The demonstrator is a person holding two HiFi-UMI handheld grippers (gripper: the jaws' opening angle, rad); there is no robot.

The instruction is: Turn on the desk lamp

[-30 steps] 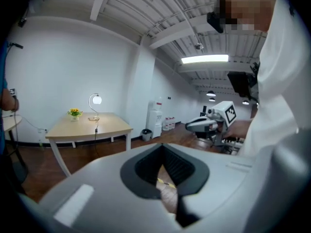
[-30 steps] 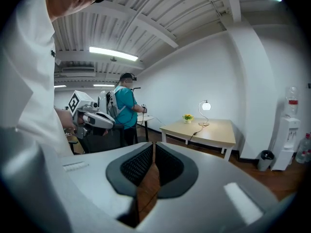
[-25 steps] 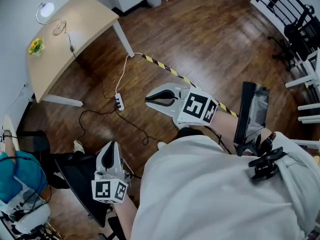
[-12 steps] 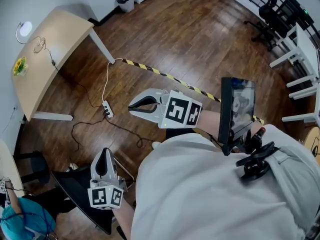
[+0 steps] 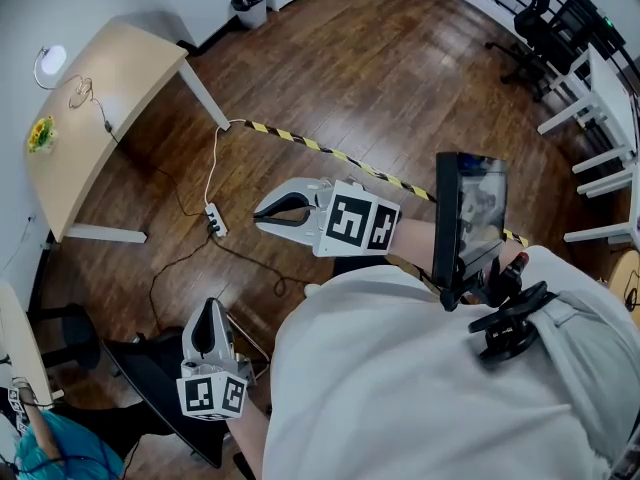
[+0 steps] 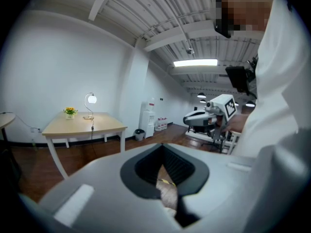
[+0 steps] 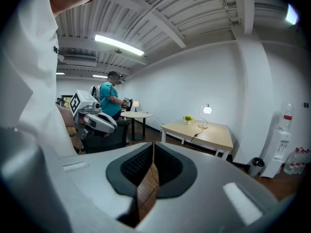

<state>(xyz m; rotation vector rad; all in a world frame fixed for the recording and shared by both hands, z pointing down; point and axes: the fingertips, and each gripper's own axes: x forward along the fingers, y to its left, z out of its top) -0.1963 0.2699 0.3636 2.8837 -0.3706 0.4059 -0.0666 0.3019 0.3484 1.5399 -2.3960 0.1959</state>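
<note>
The desk lamp [image 5: 50,59] stands at the far corner of the counter [image 5: 130,68], by the wall, and its globe glows bright, so it looks already lit, as the task asks. A small pot of flowers [image 5: 40,133] sits near it. From the lamp a cord [image 5: 212,163] drops off the counter edge to a power strip [image 5: 214,224] on the wooden floor [image 5: 380,88]; only the head view shows that run.

The gripper views alone show the lamp side-on: upright, with a curved neck. In the left one it sits left of the jaws' line, in the right one to the right of it.

Both tools are well apart from the lamp. The right tool [image 5: 258,211], held farther out, seems nearer than the left tool [image 5: 208,308]. Each has its jaws together on nothing.
</note>
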